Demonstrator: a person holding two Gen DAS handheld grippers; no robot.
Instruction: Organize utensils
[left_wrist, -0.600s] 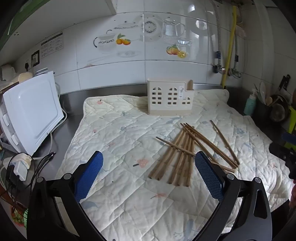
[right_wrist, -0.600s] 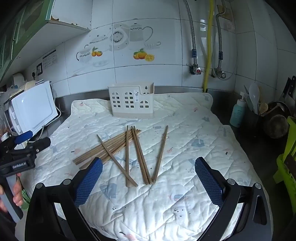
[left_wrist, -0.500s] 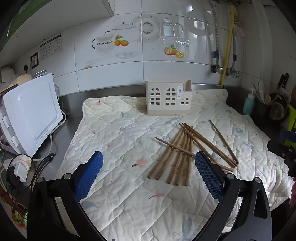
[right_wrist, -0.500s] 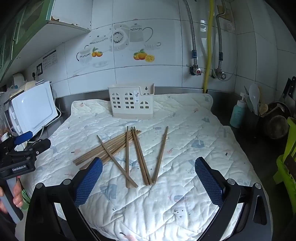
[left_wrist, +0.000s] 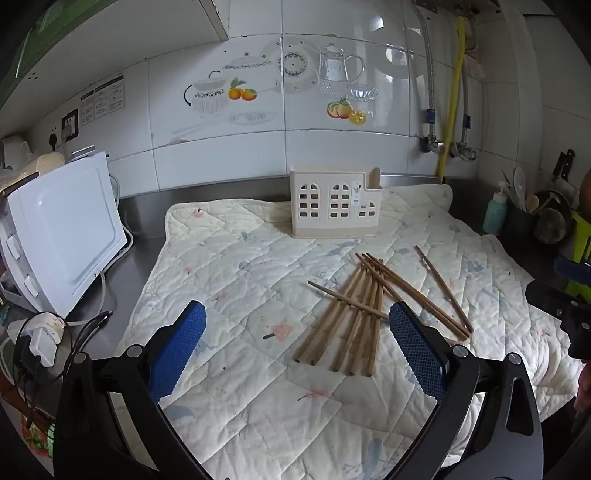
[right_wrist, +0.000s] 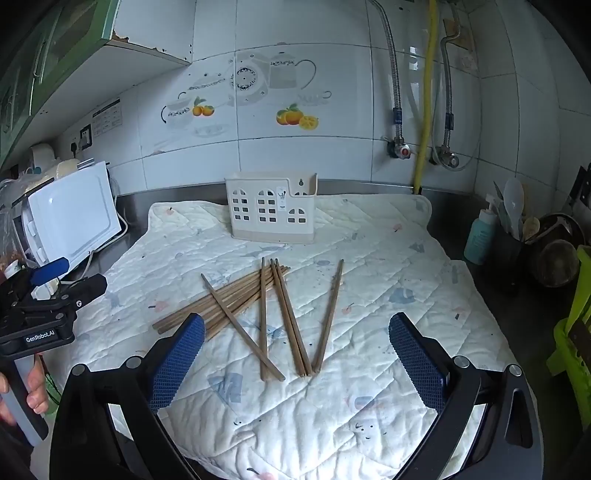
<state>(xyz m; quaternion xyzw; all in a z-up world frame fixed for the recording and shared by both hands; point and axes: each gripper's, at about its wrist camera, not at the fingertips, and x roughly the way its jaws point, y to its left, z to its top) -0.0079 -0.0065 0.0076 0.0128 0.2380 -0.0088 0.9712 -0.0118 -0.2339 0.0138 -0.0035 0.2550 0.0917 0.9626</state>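
Note:
Several brown wooden chopsticks (left_wrist: 364, 306) (right_wrist: 258, 302) lie scattered in a loose pile on a quilted white mat (left_wrist: 240, 288) (right_wrist: 388, 288). Behind them a cream plastic utensil holder (left_wrist: 334, 206) (right_wrist: 271, 212) with window-shaped holes stands upright near the wall. My left gripper (left_wrist: 295, 347) hovers open over the mat's near left part, the pile just ahead and to its right. My right gripper (right_wrist: 295, 354) is open too, above the near ends of the chopsticks. Nothing sits between either pair of blue pads. The left gripper's body (right_wrist: 40, 314) shows at the left edge of the right wrist view, held by a hand.
A white appliance (left_wrist: 62, 236) with cables and a plug (left_wrist: 42, 332) stands left of the mat. At the right are a teal bottle (right_wrist: 480, 232), a dark pot of utensils (right_wrist: 517, 229) and a green rack (right_wrist: 576, 332). Pipes run down the tiled wall.
Both views have shifted only slightly; the left gripper has drifted a little, so the scene sits marginally lower and leftward. Chopsticks and holder have not moved.

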